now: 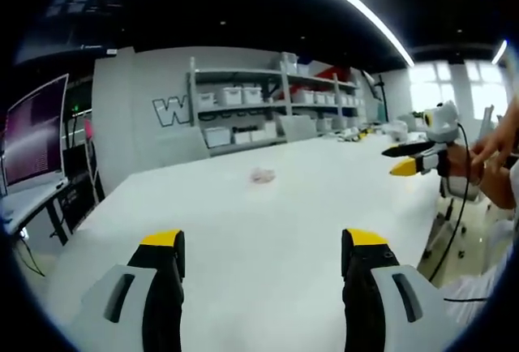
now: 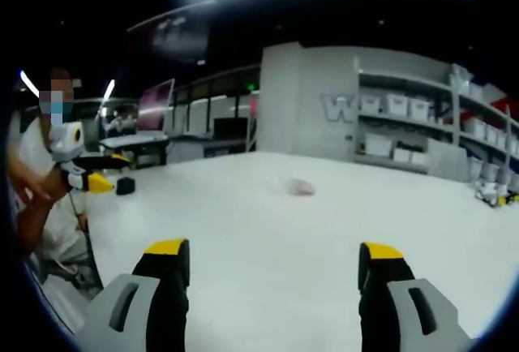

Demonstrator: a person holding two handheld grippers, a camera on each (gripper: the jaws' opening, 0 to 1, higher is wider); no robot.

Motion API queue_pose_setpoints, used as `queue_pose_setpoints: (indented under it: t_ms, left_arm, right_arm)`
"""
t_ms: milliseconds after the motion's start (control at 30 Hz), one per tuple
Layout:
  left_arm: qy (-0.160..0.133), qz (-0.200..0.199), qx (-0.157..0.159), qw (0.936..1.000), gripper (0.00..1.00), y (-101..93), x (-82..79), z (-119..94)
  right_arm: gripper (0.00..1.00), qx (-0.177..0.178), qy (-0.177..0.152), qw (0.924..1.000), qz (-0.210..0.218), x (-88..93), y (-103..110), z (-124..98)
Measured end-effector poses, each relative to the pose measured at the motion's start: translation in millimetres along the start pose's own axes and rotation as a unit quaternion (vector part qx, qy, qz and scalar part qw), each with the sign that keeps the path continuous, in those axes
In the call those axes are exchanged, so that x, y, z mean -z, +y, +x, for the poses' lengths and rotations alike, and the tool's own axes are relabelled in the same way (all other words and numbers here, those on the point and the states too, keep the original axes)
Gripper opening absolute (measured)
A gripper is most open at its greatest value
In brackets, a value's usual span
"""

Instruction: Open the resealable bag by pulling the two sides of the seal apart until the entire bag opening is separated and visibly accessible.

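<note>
Left gripper view: the left gripper (image 1: 263, 242) hovers over the white table (image 1: 268, 230) with its yellow-tipped jaws spread wide and nothing between them. The resealable bag (image 1: 262, 175) lies well ahead, near the table's far edge, a small pale crumpled shape; its long axis and seal direction cannot be told. Right gripper view: the right gripper (image 2: 276, 255) likewise stands with jaws spread wide, and the bag (image 2: 302, 187) lies mid-table. Wall lettering beginning "W" (image 1: 169, 111) is partly hidden by shelving (image 1: 276, 105).
</note>
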State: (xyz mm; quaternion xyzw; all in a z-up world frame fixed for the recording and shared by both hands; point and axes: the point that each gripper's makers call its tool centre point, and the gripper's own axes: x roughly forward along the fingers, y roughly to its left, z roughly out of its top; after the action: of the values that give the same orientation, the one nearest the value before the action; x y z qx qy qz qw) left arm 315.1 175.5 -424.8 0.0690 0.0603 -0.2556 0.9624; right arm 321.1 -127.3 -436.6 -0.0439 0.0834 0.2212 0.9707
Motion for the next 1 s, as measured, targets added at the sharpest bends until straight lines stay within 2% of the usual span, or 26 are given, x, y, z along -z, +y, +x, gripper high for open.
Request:
queue_pose_setpoints:
  t_ms: [133, 300, 700, 1000]
  left_arm:
    - [-0.004, 0.0, -0.004, 1.0, 0.79, 2.6, -3.2, -2.8]
    - [-0.002, 0.005, 0.005, 1.0, 0.78, -4.7, -1.7, -2.6]
    - [-0.009, 0.004, 0.002, 1.0, 0.78, -1.0, -5.5, -6.5]
    - [-0.007, 0.001, 0.004, 1.0, 0.78, -2.8, -2.6, -4.4]
  right_arm:
    - [0.86, 0.0, -0.001, 1.0, 0.001, -1.0, 1.6, -1.4]
    - [0.86, -0.003, -0.003, 1.0, 0.001, -0.4, 6.3, -3.2]
    - [0.86, -0.005, -0.006, 1.0, -0.003, -4.6, 10.5, -2.3]
    - [0.86, -0.005, -0.006, 0.9999, -0.012, 0.6, 14.7, 0.2]
